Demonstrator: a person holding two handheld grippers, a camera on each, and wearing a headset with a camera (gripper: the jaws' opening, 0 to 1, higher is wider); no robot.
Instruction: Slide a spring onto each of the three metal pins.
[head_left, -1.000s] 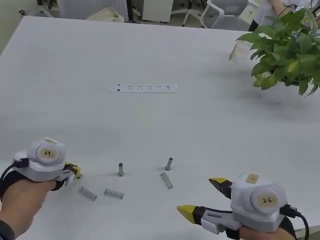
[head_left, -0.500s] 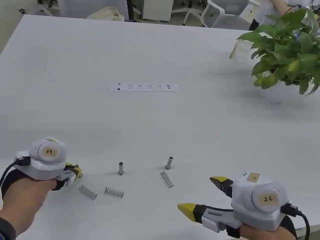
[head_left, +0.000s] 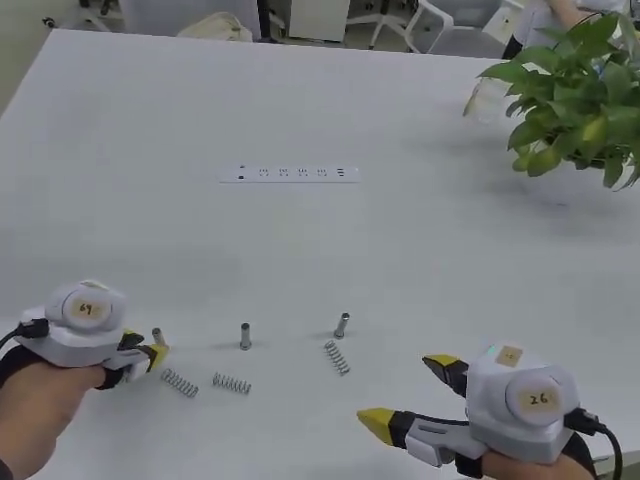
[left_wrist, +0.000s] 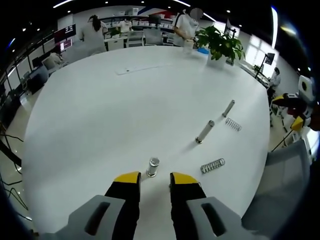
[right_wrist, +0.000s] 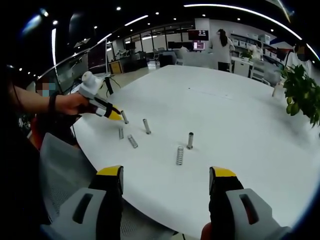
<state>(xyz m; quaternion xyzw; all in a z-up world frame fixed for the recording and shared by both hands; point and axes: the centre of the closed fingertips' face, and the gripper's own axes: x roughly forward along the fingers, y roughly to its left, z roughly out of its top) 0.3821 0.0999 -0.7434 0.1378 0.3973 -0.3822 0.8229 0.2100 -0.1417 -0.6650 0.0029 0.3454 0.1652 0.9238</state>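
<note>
Three short metal pins stand upright on the white table: one (head_left: 157, 336) just ahead of my left gripper (head_left: 152, 352), one (head_left: 245, 336) in the middle and one (head_left: 342, 325) to the right. Three springs (head_left: 180, 382) (head_left: 231, 383) (head_left: 335, 358) lie flat beside them. In the left gripper view the nearest pin (left_wrist: 152, 166) stands just beyond the yellow tips of my left gripper (left_wrist: 156, 178), whose jaws are a narrow gap apart with nothing between them. My right gripper (head_left: 408, 392) hovers wide open at the front right, and in its own view the right gripper (right_wrist: 166, 175) faces a spring (right_wrist: 180, 155).
A white power strip (head_left: 290, 174) lies flat mid-table. A leafy potted plant (head_left: 580, 90) stands at the far right. The table's front edge runs just below both grippers. Chairs and people are beyond the far edge.
My left gripper has drawn back a little to the left, so the leftmost pin now shows standing free by its tips. The right gripper has barely moved.
</note>
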